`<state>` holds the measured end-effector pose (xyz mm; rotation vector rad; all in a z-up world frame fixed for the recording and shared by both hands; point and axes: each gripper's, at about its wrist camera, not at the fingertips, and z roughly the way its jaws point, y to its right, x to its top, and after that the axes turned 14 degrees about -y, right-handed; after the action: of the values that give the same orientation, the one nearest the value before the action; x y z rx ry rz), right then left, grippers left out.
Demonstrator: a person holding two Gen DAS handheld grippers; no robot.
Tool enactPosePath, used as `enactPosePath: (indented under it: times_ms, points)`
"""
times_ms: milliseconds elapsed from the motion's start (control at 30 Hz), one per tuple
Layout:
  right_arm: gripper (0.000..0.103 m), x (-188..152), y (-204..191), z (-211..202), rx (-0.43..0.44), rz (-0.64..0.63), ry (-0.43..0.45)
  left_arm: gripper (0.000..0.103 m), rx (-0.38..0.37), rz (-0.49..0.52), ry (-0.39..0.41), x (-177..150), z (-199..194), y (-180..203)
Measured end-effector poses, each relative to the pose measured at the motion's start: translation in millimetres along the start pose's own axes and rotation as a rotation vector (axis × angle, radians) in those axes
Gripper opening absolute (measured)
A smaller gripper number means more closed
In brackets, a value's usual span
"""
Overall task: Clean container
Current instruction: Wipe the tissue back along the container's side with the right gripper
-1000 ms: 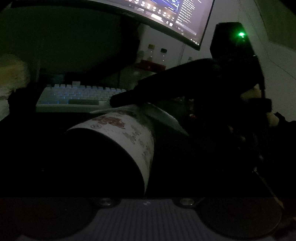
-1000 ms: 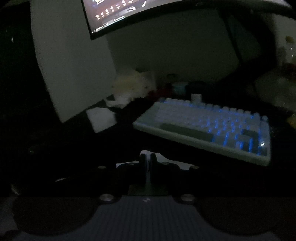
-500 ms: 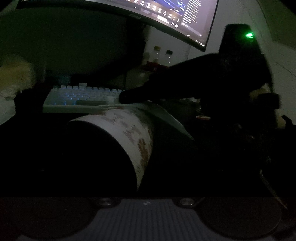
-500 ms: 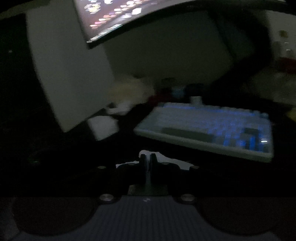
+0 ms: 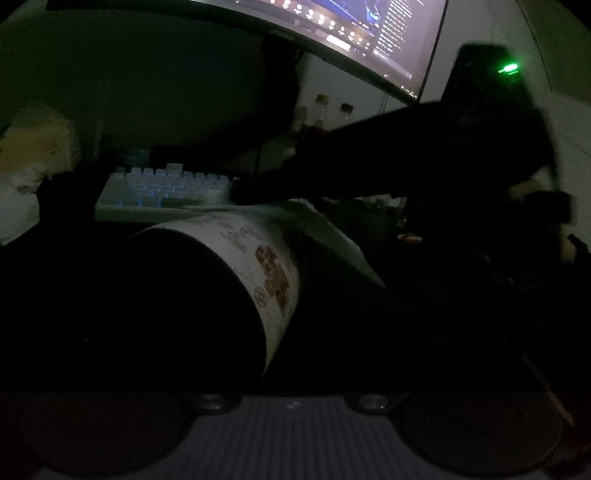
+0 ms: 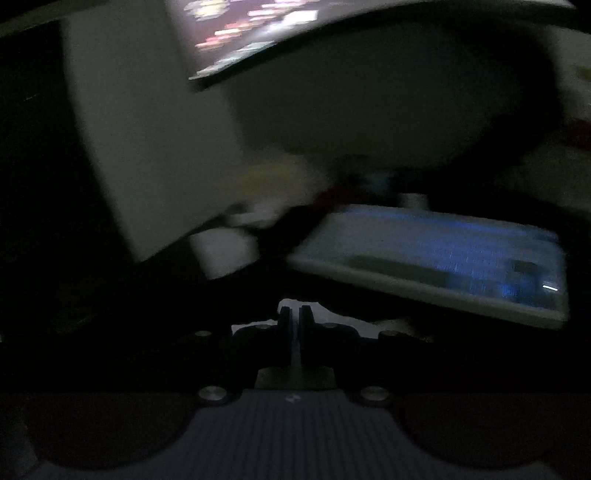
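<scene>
The monitor (image 5: 369, 33) and backlit keyboard (image 5: 162, 192) wall off the far side of the dark desk, leaving little room beyond the container (image 5: 258, 266), a printed cylinder lying on its side close before the left camera (whether the left gripper clasps it I cannot tell). The right gripper (image 6: 294, 321) is clenched on a thin white cloth (image 5: 332, 236) draped over the container's far end. A hard wipe could, I judge, roll the container toward the keyboard or tug the cloth loose.

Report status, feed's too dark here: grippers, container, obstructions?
Right gripper shut on white wipe. Left jaws lost in dark. Container close to left camera, wipe against its far side. Keyboard behind, clear of it.
</scene>
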<state>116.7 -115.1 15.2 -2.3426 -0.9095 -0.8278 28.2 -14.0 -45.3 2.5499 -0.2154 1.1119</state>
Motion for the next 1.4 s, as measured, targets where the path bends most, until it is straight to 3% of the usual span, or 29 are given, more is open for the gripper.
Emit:
enactPosePath:
  times_ms: [133,167,300,400,433,600,700,800,833,967,1233,1333,1400]
  points:
    - [0.006,-6,-25,-2,0.123,-0.121,-0.012,0.103,0.002,0.001,0.002,-1,-2,-1]
    - [0.005,-5,-22,-2,0.114,-0.111,-0.011,0.103,0.009,-0.001,0.003,-1,-3,-2]
    - [0.005,1,2,-2,-0.088,0.011,0.023,0.103,0.017,-0.014,0.006,-3,-4,-8]
    - [0.006,1,3,-1,-0.115,0.029,0.032,0.103,-0.004,-0.037,0.012,-2,-5,-13]
    - [0.006,0,-2,-1,-0.109,0.016,0.034,0.103,0.001,-0.034,0.012,-2,-4,-12]
    - [0.006,-5,-29,1,0.096,-0.112,0.016,0.103,0.011,-0.020,0.014,-3,-4,-11]
    - [0.005,-3,-22,0,0.071,-0.072,0.016,0.103,0.000,-0.035,0.015,-3,-6,-15]
    - [0.005,-3,-7,-1,-0.084,0.003,0.047,0.103,-0.009,-0.038,0.020,-5,-6,-16]
    - [0.005,-3,-4,-1,-0.097,0.012,0.054,0.103,-0.006,-0.037,0.021,-5,-7,-15]
    - [0.006,-8,-8,-5,-0.118,0.015,0.064,0.103,0.006,-0.044,0.026,-6,-9,-16]
    - [0.006,-10,-35,-5,0.053,-0.058,0.044,0.103,0.022,-0.063,0.035,-7,-10,-24]
    - [0.005,-3,-22,2,0.023,-0.036,0.061,0.103,0.015,-0.078,0.036,-5,-10,-27]
    - [0.005,6,-3,8,-0.045,0.032,0.069,0.103,0.015,-0.079,0.035,-4,-10,-27]
